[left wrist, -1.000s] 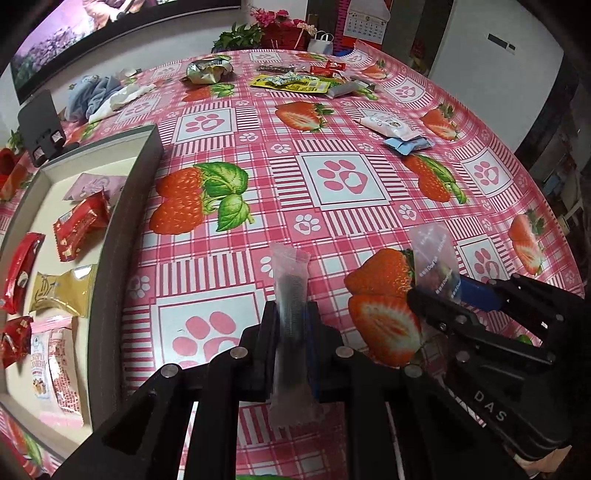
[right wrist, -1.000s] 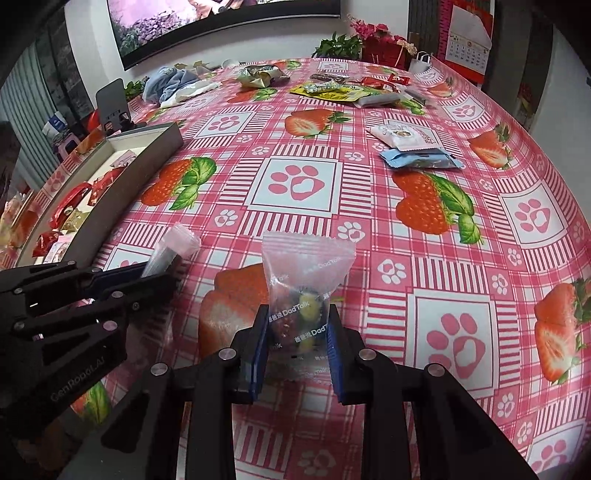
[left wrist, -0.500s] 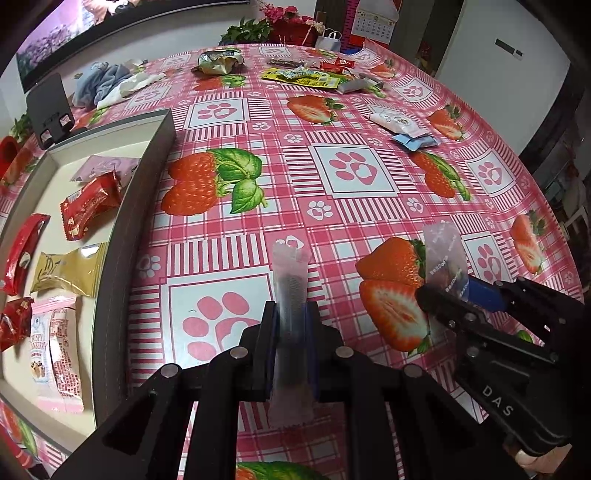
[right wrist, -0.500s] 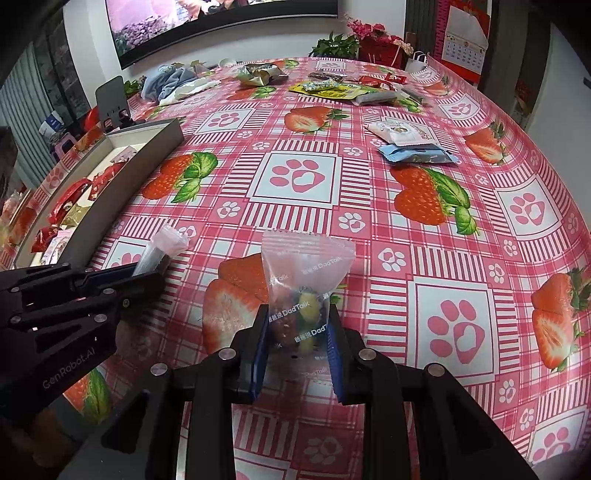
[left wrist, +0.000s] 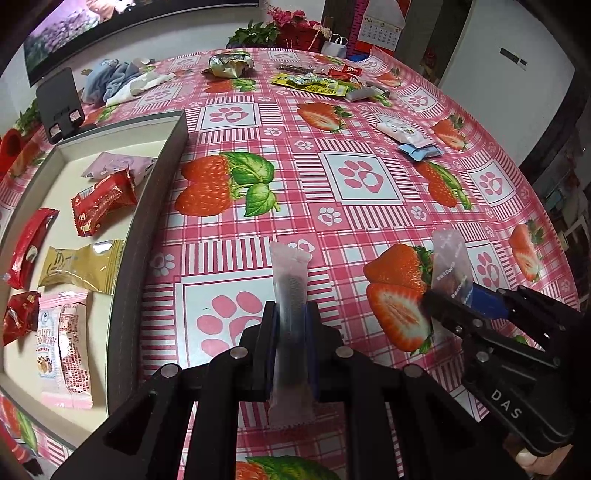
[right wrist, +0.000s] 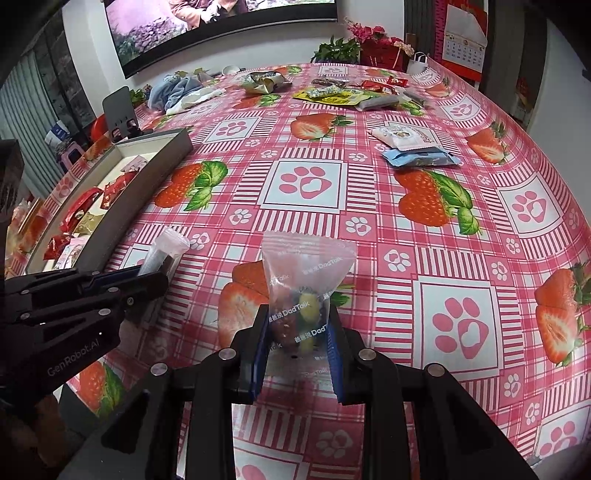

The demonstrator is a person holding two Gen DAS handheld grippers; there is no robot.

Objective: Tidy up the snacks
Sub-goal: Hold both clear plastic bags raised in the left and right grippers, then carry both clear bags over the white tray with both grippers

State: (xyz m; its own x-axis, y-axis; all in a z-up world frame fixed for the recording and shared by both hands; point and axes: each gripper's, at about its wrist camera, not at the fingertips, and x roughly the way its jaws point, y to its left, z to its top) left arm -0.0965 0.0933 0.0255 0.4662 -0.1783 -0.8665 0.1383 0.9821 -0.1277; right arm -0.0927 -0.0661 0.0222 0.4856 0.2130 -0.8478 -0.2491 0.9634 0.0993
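L wrist view: L gripper clamped narrow on a clear stick pack, dark filling, held upright above the tabletop near its front edge. Vs 1 s ago, tray looks nearer and more of its inside shows, so rig seems to be drifting toward the tabletop's left edge; likely carrying the pack for drop-off there. Tray at left edge already holds red packs, a gold pack, pink packs. R gripper at right, pinching a clear bag, same as before.

R wrist view: R gripper closed on the bag, mixed red/yellow pieces inside, lifted off the cloth near front edge. L gripper at left w/ stick pack poking out, just beside the tray wall. Grip on both unchanged over the last sec; only the carry has progressed. Both items judged en route, none released yet.

Surface: round table, glossy pink plaid cloth w/ strawberries and paw prints. More snacks left at far edge: yellow packs, white pack, blue pack. Room: big screen on wall, flowers, calendar.
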